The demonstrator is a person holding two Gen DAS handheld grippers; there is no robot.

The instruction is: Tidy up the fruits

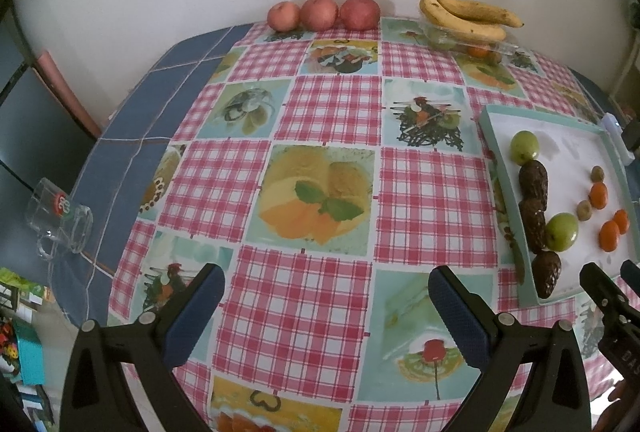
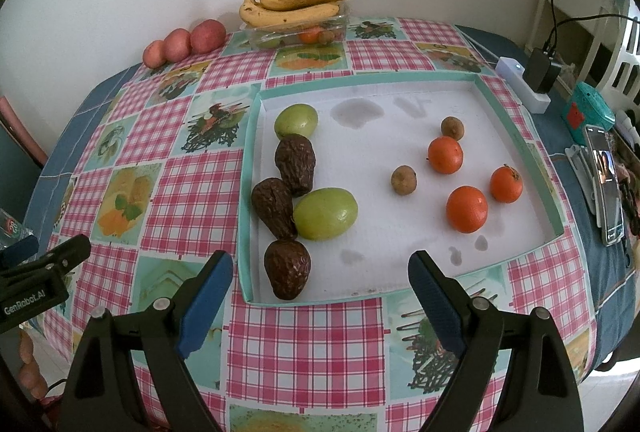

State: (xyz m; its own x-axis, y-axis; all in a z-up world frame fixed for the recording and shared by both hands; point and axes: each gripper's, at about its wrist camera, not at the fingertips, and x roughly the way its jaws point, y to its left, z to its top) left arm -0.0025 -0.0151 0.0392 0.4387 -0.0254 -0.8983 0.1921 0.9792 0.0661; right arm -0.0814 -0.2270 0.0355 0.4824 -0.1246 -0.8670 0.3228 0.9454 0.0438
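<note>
A shallow white tray with a teal rim [image 2: 516, 104] [image 1: 490, 136] holds three dark wrinkled avocados [image 2: 294, 164] [image 1: 534, 180], two green fruits [image 2: 325, 214] [image 1: 562, 232], three tangerines [image 2: 467, 209] [image 1: 609, 236] and two small brown fruits [image 2: 403, 181] [image 1: 584, 210]. Three red apples [image 1: 324, 12] [image 2: 188, 42] line the back wall. Bananas [image 1: 464, 12] [image 2: 296, 4] lie on a clear plastic box [image 2: 296, 30] with more fruit inside. My right gripper [image 2: 320, 280] stands open over the tray's near rim. Left of the tray, my left gripper [image 1: 326, 292] is open above the tablecloth, holding nothing.
A glass mug [image 1: 60, 218] lies on its side at the table's left edge. Right of the tray are a white power strip with a black charger [image 2: 540, 72], a teal box [image 2: 588, 110] and a phone [image 2: 606, 184]. The checked tablecloth [image 1: 328, 104] covers the table.
</note>
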